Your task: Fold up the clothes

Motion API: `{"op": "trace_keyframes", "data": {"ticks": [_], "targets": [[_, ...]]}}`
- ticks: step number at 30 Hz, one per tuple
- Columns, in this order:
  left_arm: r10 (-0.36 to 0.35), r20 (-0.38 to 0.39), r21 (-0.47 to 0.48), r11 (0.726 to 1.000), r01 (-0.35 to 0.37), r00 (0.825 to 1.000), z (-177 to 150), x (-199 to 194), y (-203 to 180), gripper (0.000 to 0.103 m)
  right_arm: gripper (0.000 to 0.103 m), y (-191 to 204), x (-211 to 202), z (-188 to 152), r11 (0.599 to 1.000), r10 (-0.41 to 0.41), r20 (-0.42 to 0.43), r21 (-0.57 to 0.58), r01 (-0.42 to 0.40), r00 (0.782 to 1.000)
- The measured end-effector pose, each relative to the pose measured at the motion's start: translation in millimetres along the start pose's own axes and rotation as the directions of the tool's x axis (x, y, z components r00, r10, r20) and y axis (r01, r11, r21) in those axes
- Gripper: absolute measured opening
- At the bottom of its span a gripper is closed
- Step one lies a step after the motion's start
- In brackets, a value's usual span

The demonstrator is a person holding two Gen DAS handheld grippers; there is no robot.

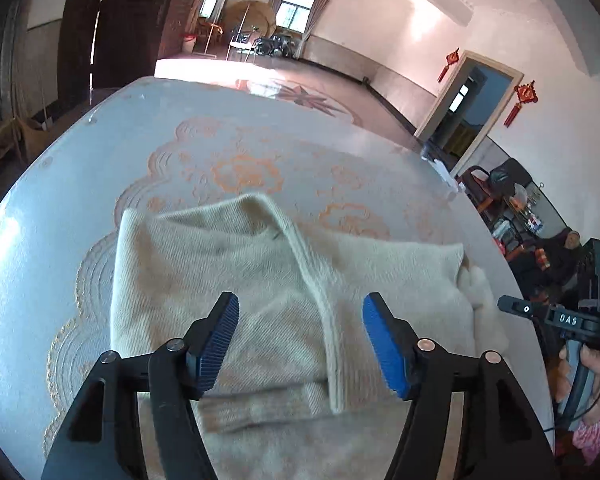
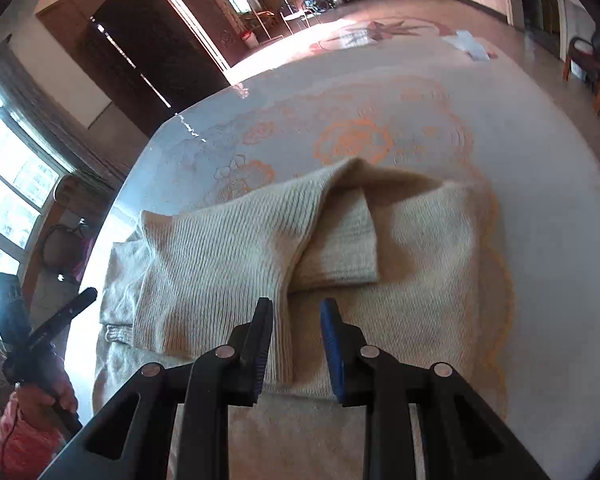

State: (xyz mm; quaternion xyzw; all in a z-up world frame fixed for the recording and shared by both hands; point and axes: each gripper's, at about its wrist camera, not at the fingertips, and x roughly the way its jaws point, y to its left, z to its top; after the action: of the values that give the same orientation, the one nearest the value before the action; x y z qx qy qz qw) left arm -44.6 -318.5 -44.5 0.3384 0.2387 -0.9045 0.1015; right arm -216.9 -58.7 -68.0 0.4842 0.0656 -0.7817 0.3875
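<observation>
Sweater: cream knitted cloth, ribbed, matt and soft-looking, fuzzier at one edge. Surface wore a smooth, glossy covering with orange printed pattern, catching window glare. Fingers showed blue ridged pads, matt, on black matt plastic arms with small shiny metal rivets.

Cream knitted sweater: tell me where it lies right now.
The cream knitted sweater lies partly folded on the round patterned table, in both wrist views just ahead of the open left gripper and right gripper.
</observation>
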Motion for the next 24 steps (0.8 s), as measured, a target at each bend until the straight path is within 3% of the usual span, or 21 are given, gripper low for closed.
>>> {"op": "trace_keyframes", "data": {"ticks": [2, 4, 7, 10, 13, 16, 18, 20, 22, 24], "targets": [[0.011, -0.007, 0.052, 0.999, -0.01, 1.0, 16.4, 21.4, -14.4, 0.071, 0.025, 20.7, 6.7, 12.7, 0.983, -0.077, 0.051, -0.162, 0.084, 0.996], [0.06, -0.044, 0.141, 0.989, -0.053, 0.997, 23.8, 50.5, -29.0, 0.071, 0.025, 38.8, 25.2, 20.3, 0.934, -0.138, 0.092, -0.319, 0.16, 0.986], [0.161, -0.129, 0.277, 0.953, -0.121, 0.978, 22.3, 95.8, -43.2, 0.071, 0.025, 54.5, 60.4, 25.9, 0.89, -0.141, 0.051, -0.432, 0.15, 0.989], [0.236, -0.175, 0.325, 0.93, -0.17, 0.956, 14.0, 121.4, -31.1, 0.074, 0.024, 41.2, 85.8, 28.3, 0.908, -0.166, -0.016, -0.391, 0.147, 0.986], [0.195, -0.19, 0.25, 0.957, -0.144, 0.962, 12.9, 114.3, -10.0, 0.078, 0.024, 0.4, 88.6, 27.1, 0.968, -0.118, -0.062, -0.231, 0.101, 0.991], [0.146, -0.18, 0.145, 0.982, -0.12, 0.973, 16.2, 89.1, 7.5, 0.078, 0.028, -29.5, 55.1, 26.6, 0.989, -0.107, 0.001, -0.099, 0.106, 0.994], [0.096, -0.124, 0.075, 0.993, -0.087, 0.988, 13.0, 68.9, 15.0, 0.078, 0.029, -31.1, 32.6, 19.5, 0.996, -0.028, 0.054, -0.085, 0.033, 0.998], [0.057, -0.122, 0.054, 0.997, -0.051, 0.991, 3.8, 62.9, 12.4, 0.078, 0.029, -17.2, 28.1, 4.1, 0.991, 0.043, 0.031, -0.126, -0.039, 0.999], [0.107, -0.198, 0.165, 0.983, -0.074, 0.974, -10.5, 80.6, -4.1, 0.078, 0.027, -1.7, 31.5, -13.7, 0.982, 0.066, -0.018, -0.177, -0.068, 0.998], [0.163, -0.139, 0.316, 0.942, -0.112, 0.977, -25.4, 73.0, -16.4, 0.078, 0.026, 6.0, 45.4, -31.6, 0.978, -0.016, -0.077, -0.209, 0.0, 0.997]]}}
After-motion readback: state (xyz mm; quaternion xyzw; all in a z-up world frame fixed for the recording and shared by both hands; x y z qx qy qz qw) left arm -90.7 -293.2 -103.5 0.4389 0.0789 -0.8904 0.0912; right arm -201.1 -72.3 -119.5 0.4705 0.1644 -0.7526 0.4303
